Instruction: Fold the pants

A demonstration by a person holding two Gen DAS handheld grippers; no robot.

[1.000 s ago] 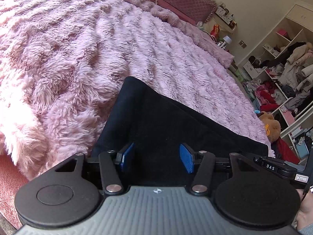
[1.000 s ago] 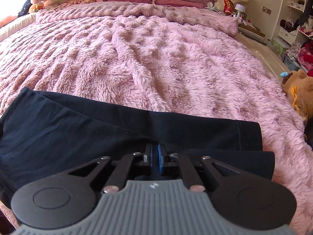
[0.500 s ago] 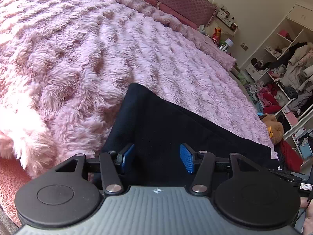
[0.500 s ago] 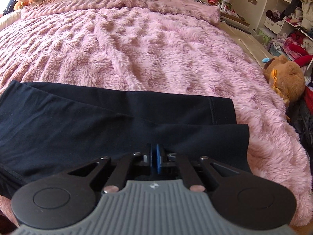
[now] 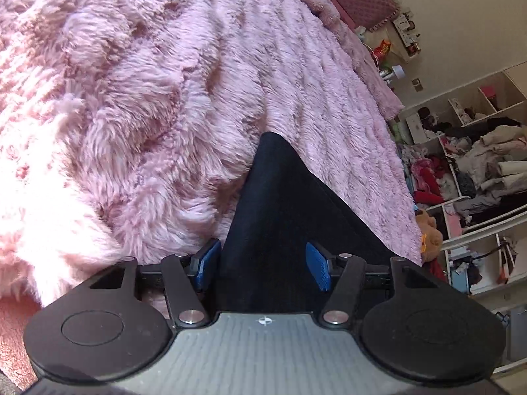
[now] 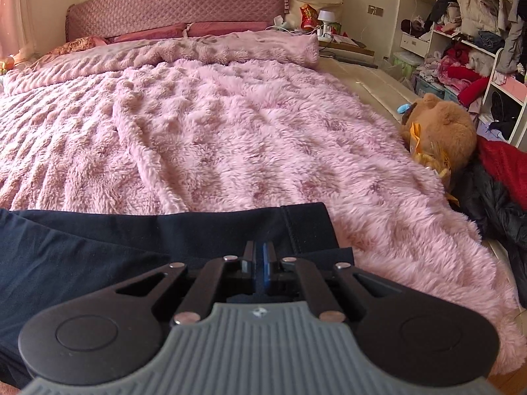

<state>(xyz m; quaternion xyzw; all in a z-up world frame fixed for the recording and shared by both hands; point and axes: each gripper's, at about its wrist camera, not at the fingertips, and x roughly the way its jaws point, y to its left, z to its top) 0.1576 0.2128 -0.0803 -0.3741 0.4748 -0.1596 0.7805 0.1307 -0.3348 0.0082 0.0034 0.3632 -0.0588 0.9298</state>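
On the pink blanket (image 6: pixel 230 138), dark pants (image 6: pixel 98 250) lie crosswise; left gripper (image 5: pixel 262 265) jaws opening, right gripper (image 6: pixel 260 268) clenched.

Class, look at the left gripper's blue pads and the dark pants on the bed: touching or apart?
Apart. In the left wrist view the left gripper is opening; its pads stand wide of the pants, with gaps on both sides.

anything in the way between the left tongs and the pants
Nothing visible. The left tongs sit right over the end of the dark pants, jaws opening, with only dark fabric showing between the blue pads. Around that end lies only the pink furry blanket. The right tongs are shut at the other end.
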